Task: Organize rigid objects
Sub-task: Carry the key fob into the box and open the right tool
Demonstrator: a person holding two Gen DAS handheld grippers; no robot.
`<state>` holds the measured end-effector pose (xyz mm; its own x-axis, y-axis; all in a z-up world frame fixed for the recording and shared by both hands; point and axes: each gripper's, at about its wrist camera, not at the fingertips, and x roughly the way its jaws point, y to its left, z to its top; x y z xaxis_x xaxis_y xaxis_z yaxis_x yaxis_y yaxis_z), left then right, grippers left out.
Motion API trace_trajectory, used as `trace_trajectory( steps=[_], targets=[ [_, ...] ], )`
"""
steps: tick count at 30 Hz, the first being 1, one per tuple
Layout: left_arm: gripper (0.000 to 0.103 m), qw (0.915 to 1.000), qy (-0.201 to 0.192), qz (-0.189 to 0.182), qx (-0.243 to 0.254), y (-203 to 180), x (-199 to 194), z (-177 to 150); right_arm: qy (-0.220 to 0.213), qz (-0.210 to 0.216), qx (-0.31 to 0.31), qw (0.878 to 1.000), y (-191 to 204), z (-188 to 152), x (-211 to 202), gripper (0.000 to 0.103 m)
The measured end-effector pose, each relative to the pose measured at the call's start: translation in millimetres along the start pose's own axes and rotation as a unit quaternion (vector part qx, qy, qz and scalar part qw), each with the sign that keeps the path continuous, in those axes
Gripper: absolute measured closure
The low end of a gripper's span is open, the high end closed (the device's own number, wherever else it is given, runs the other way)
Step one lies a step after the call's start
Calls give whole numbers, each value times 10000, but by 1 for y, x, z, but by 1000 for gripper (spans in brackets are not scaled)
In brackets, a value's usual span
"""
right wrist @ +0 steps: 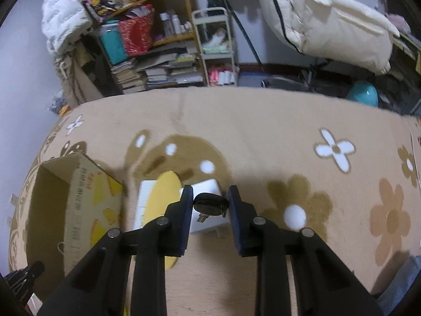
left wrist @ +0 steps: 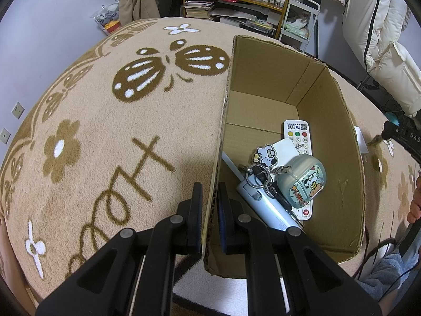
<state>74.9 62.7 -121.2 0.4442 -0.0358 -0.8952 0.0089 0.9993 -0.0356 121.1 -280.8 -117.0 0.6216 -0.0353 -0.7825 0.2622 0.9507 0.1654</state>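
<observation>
- Left hand-held gripper [left wrist: 210, 210]: clamped on the near side wall of the cardboard box [left wrist: 342, 137], steadying it on the blanket [left wrist: 105, 131].
- Right hand-held gripper [right wrist: 210, 202]: narrowed around a small dark round object [right wrist: 210, 205], what it is cannot be told; pads appear to touch both sides, above a white block [right wrist: 208, 221] and a yellow disc [right wrist: 163, 197].
- Box contents: remote [left wrist: 297, 134], earbud case [left wrist: 305, 184], keyring [left wrist: 259, 176].
- Next, as judged: carry the object level over the open box, lower inside before releasing, clear of the rim.

Right claw [right wrist: 209, 202] grips dark round object [right wrist: 209, 205] — above blanket [right wrist: 263, 137].
</observation>
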Motion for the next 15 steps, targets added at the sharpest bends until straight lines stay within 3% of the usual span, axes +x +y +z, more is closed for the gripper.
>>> trace_trajectory(
  steps=[15],
  targets=[
    [92, 10000, 0, 0, 0, 0, 0, 0, -632, 945, -625, 9916, 75, 6, -57, 75]
  ],
)
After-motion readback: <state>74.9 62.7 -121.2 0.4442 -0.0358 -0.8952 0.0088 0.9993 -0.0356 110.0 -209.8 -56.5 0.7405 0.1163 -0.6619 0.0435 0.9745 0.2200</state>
